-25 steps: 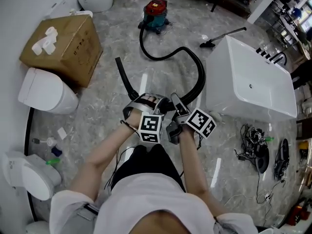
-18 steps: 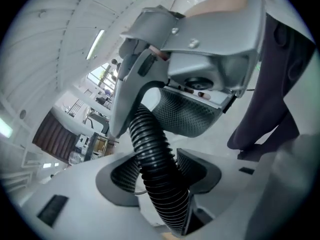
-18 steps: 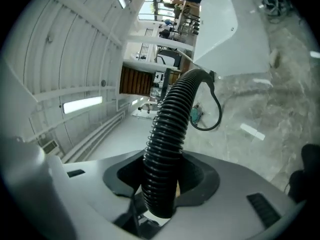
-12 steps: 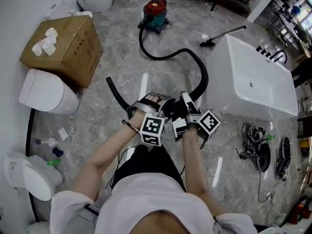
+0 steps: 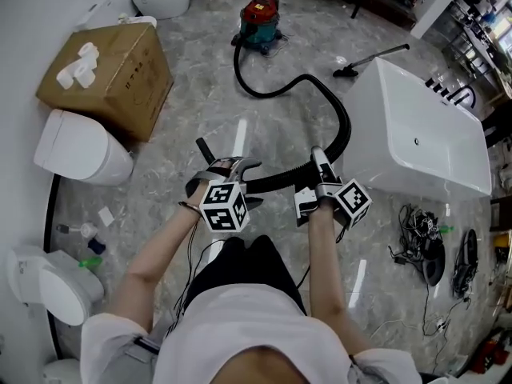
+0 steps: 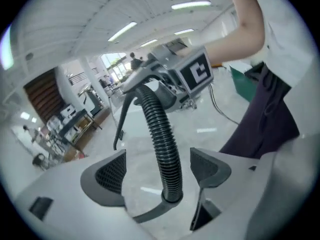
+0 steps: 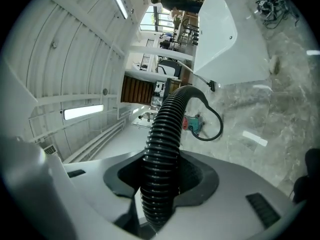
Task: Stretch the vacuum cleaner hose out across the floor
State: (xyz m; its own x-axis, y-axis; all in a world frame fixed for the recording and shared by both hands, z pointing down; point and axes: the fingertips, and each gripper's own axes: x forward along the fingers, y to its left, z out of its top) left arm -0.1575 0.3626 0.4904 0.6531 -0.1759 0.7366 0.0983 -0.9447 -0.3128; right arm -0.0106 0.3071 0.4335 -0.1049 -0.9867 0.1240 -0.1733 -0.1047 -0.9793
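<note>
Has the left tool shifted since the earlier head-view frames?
Yes. The left tool has slid leftward toward the toilet, away from the bathtub; its jaws have just been opening, the hose loose between them.

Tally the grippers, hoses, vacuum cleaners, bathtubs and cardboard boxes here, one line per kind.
left gripper and right gripper: 2
hose: 1
vacuum cleaner: 1
bathtub: 1
cardboard box: 1
total: 6

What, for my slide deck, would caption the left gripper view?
Left gripper, jaws just opening wide, pads clear of the black ribbed plastic vacuum hose running between them.
</note>
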